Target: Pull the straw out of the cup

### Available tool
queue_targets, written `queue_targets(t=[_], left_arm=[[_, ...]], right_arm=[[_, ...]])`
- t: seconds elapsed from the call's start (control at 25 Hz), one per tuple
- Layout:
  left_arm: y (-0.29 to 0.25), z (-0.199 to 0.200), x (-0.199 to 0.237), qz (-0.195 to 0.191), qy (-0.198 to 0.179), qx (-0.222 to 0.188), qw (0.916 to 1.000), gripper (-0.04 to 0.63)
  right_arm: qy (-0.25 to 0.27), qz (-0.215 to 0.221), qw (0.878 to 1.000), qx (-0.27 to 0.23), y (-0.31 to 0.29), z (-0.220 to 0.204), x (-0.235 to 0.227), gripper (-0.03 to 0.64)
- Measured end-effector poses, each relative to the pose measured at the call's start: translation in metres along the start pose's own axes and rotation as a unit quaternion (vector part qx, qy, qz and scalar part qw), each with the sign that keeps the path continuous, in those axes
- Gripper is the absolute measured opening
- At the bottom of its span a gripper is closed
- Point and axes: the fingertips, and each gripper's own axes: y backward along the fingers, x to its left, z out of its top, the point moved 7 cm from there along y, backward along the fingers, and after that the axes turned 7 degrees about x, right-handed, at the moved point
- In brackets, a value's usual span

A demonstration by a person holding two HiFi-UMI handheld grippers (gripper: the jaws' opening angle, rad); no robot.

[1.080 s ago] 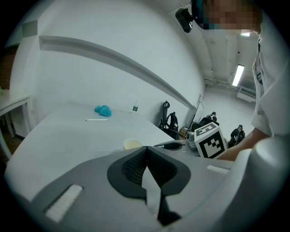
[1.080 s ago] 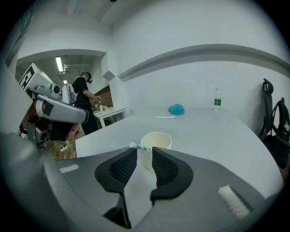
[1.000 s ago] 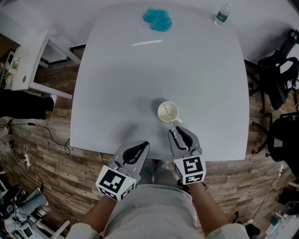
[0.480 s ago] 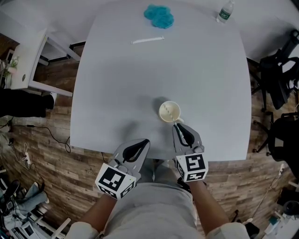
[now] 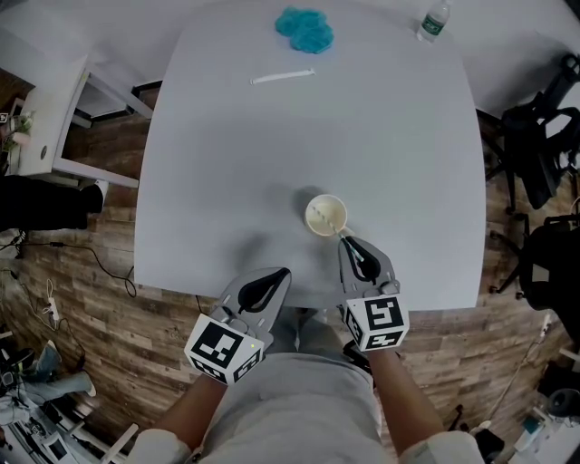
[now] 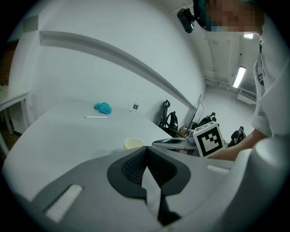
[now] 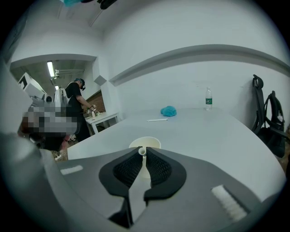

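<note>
1. The right gripper [image 5: 345, 240] points forward and a little down. Its 2 jaws are closing with the top end of the straw [image 7: 142, 151] between their tips, and the pads look to touch it on both sides. Taking this free end likely keeps the jaws clear of the cup's rim.
2. The straw leans out of the white cup [image 5: 307, 216] toward the person, with its lower part inside. The cup stands upright on the table [image 5: 390, 127], and nothing holds it.
3. The left gripper [image 6: 146, 149] is clenched on nothing. It hovers over the table's near edge, left of the cup and apart from it, probably parked, though it could steady the cup if the cup rises with the straw.
4. The cup sits close to the near edge, so a pull up and back toward the person would pass over open air with nothing in the way.
5. Bare tabletop surrounds the cup on every side. 3 other things lie well apart at the far end: a thin white stick [image 5: 283, 77], a crumpled blue lump [image 5: 304, 30] and a small bottle [image 5: 433, 24].
6. Dark chairs [image 5: 544, 154] stand off the table's right side, outside the likely pull path.
</note>
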Motion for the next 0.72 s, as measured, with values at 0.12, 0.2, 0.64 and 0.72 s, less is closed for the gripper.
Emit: queue_targets(t=[0.12,0.2,0.64,0.72], left_arm=[[-0.001,0.0,0.0,-0.001,0.0,0.001,1.0,0.02],[-0.001,0.001,0.0,-0.001,0.0,0.002,1.0,0.02],[0.001,0.003,-0.007,-0.003,-0.004,-0.003,1.0,0.019],[0.002,0.002,-0.009,-0.003,-0.006,-0.005,1.0,0.02]], right_arm=[[-0.004,0.003,1.0,0.0,0.0,0.0,0.0,0.031],[-0.004,0.004,1.0,0.0,0.001,0.0,-0.001,0.031],[-0.005,0.011,1.0,-0.004,0.011,0.004,-0.001,0.031],[-0.004,0.011,1.0,-0.007,0.015,0.005,-0.002,0.031]])
